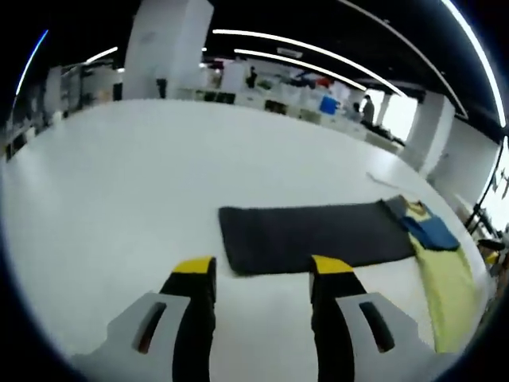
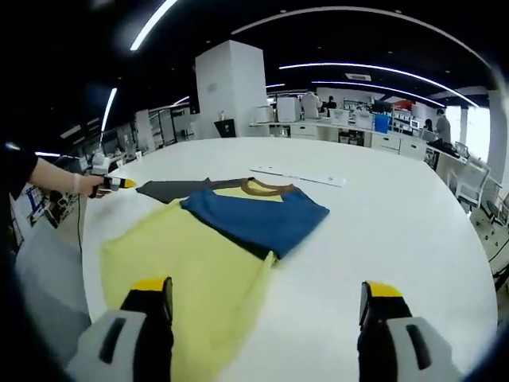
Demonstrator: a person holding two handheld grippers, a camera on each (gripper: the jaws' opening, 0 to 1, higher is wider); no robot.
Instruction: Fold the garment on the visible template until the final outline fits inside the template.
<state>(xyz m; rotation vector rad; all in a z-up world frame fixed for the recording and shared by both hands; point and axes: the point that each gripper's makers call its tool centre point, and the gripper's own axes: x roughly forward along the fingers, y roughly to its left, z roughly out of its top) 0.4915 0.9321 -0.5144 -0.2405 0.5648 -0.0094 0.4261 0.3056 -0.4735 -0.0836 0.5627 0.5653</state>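
A yellow and blue garment [image 2: 191,267] with a brown collar [image 2: 258,187] lies flat on the white table [image 2: 398,215]. Its blue part [image 2: 258,219] is laid over the yellow. A dark grey rectangular template [image 1: 318,235] lies beside it, and the garment [image 1: 441,274] overlaps its right end. My left gripper [image 1: 262,274] hovers open just short of the template's near edge, holding nothing. My right gripper [image 2: 266,290] stands wide open over the garment's near part, one jaw above the yellow cloth. In the right gripper view the left gripper [image 2: 115,185] shows far left, held by a hand, near the template [image 2: 171,189].
A long white strip [image 2: 298,177] lies on the table behind the collar. The table's curved edge [image 2: 83,239] runs along the left of the right gripper view. Desks, a white pillar [image 2: 231,87] and distant people stand beyond the table.
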